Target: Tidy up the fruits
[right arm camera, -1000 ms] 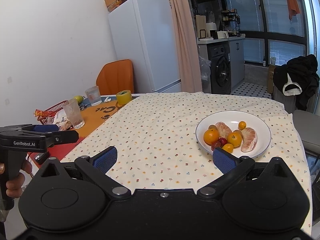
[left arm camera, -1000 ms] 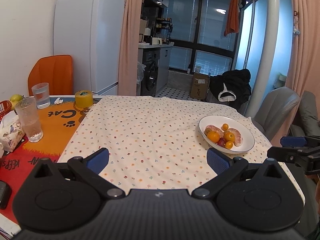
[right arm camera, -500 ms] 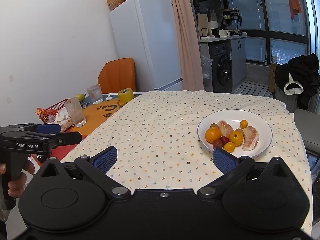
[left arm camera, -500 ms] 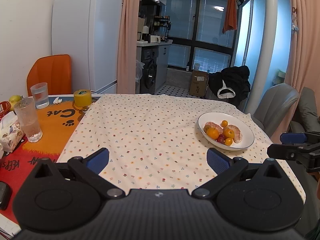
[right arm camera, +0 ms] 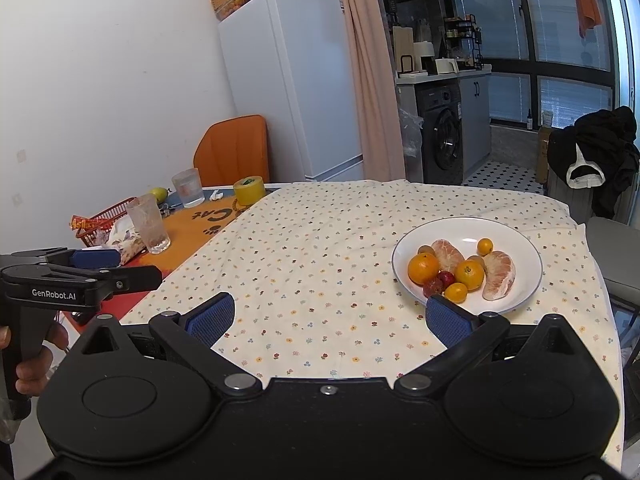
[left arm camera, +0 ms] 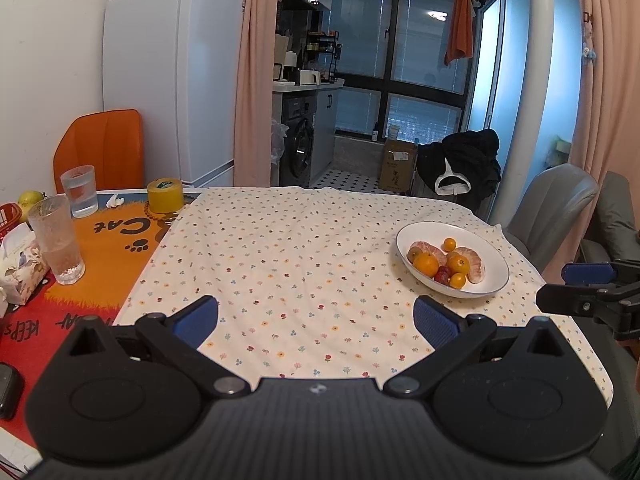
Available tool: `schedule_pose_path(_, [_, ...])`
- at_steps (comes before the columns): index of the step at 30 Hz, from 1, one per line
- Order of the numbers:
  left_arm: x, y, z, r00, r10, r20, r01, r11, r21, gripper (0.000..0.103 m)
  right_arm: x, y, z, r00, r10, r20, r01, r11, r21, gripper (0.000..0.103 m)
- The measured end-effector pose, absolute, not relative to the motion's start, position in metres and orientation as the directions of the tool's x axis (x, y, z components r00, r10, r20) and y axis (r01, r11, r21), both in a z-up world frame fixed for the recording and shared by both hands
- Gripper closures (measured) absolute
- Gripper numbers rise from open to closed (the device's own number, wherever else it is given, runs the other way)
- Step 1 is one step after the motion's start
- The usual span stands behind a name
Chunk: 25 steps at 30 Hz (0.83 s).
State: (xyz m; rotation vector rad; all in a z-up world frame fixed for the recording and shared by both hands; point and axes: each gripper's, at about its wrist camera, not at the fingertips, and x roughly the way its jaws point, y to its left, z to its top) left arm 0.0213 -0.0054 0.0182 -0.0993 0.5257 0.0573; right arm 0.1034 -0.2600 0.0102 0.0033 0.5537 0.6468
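A white plate (right arm camera: 520, 236) (left arm camera: 492, 252) on the flowered tablecloth holds several fruits: oranges (right arm camera: 423, 268), small red fruits (right arm camera: 438, 283) and two peeled pomelo segments (right arm camera: 498, 274). My right gripper (right arm camera: 330, 316) stands open above the table's near edge, its right fingertip just short of the plate's front rim. My left gripper (left arm camera: 316, 316) is also open and holds nothing, well to the left of the plate. Each gripper shows from the side in the other's view.
Two glasses (left arm camera: 60, 240), a yellow tape roll (left arm camera: 165, 195), a tissue pack (left arm camera: 18, 270) and a red basket (right arm camera: 102, 220) sit on the orange mat at the left. A yellow-green fruit (right arm camera: 159, 193) lies behind them. A grey chair (left arm camera: 556, 204) stands at the right.
Both grippers have drawn back and risen slightly, so the plate sits a little farther off in each view. Both stay open, and the fruits have not moved.
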Motion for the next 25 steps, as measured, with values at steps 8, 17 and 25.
schedule_pose_path(8, [0.021,-0.005,0.017,0.863,0.029,-0.504,-0.079,0.994,-0.077,0.000,0.104,-0.262,0.008,0.659,0.565,-0.496,-0.563,0.808,0.172,0.000])
schedule_pose_path(17, [0.023,-0.007,0.009,0.854,0.016,-0.519,-0.061,0.996,-0.069,0.000,0.109,-0.260,-0.002,0.642,0.557,-0.527,-0.558,0.811,0.176,0.000])
schedule_pose_path(25, [0.026,-0.008,0.002,0.848,0.006,-0.529,-0.050,0.996,-0.069,0.000,0.113,-0.259,-0.011,0.627,0.548,-0.554,-0.551,0.814,0.182,0.000])
